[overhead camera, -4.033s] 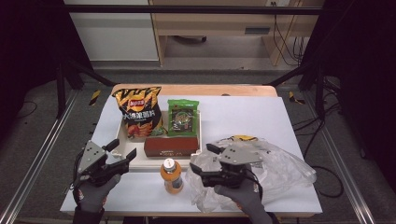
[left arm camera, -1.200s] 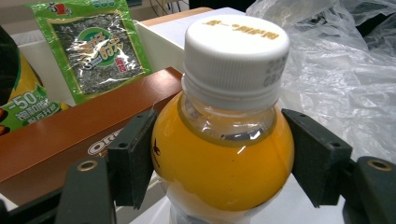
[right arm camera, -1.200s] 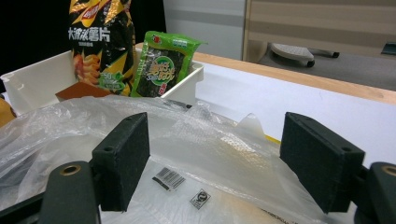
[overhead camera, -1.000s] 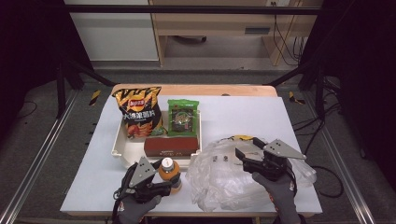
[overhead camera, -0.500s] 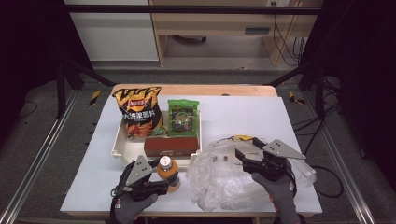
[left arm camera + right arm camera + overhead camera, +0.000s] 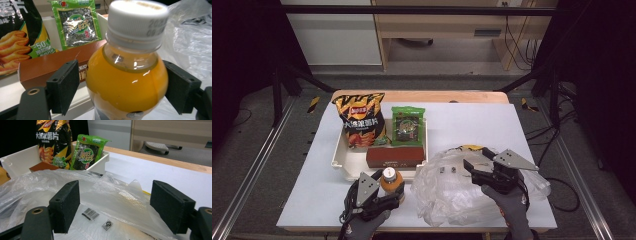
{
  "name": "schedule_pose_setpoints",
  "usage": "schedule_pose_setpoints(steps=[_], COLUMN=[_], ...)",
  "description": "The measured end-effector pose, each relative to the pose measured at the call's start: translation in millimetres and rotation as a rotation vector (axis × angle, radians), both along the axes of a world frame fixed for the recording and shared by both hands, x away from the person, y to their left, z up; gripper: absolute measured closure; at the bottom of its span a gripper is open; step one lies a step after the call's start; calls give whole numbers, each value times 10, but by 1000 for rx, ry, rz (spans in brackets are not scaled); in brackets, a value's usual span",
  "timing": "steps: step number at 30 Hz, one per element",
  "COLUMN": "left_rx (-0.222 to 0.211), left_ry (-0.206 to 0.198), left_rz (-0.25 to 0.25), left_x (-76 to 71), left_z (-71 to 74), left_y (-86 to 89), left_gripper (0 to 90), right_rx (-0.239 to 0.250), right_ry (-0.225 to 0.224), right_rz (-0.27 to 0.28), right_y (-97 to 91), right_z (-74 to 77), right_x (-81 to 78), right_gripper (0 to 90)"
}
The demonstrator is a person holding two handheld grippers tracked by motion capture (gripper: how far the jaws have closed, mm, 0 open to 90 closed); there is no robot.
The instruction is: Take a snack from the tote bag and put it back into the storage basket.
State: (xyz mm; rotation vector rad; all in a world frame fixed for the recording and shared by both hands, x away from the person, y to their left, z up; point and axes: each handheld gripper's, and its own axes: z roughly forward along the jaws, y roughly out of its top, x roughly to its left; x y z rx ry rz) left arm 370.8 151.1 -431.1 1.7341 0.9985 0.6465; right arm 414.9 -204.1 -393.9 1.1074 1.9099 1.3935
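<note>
A small orange juice bottle (image 6: 392, 180) (image 6: 125, 75) with a white cap stands upright near the table's front edge, just in front of the white tray (image 6: 339, 160). My left gripper (image 6: 393, 190) (image 6: 120, 87) is around its body. Its jaws have just been opening, and a gap shows between the left pad (image 6: 65, 90) and the bottle. My right gripper (image 6: 472, 170) (image 6: 115, 205) stands open over a crumpled clear plastic bag (image 6: 452, 195) (image 6: 105, 195), pads wide apart and pinching nothing.
The tray holds a chips bag (image 6: 359, 120) (image 6: 52, 142), a green seaweed pack (image 6: 408, 125) (image 6: 77, 25) and a brown box (image 6: 394, 156) (image 6: 45, 67). Something yellow (image 6: 472, 147) lies at the plastic bag's far edge. Bare white tabletop (image 6: 472, 120) lies behind the bag.
My left gripper came in from the left to the bottle and has now widened its jaws around it. My right gripper shifted right onto the bag earlier and has since held still.
</note>
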Motion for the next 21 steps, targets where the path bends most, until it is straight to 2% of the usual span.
schedule_pose_setpoints(steps=[2, 4, 6, 11, 17, 21], left_rx=[-11, -1, 3, -11, 2, 29], left_ry=[-5, -15, -7, 38, 32, 24], left_rz=[-3, -5, -24, -107, -213, -237], left_x=[-9, -24, -19, 63, 147, 155], left_z=[-7, 4, 15, 61, 136, 128], left_y=[-15, -17, 4, 158, 343, 366], left_gripper=[227, 288, 291, 294, 294, 293], right_rx=[-1, -4, -4, 2, 1, 1], right_ry=[0, 0, 0, 2, 0, 0], right_rz=[0, 2, 3, -1, -2, -2], right_y=[5, 8, 7, -1, -11, -11], right_z=[-5, -8, -9, -8, -10, -12], right_x=[3, 3, 3, 0, 1, 4], right_gripper=[244, 243, 244, 244, 245, 245])
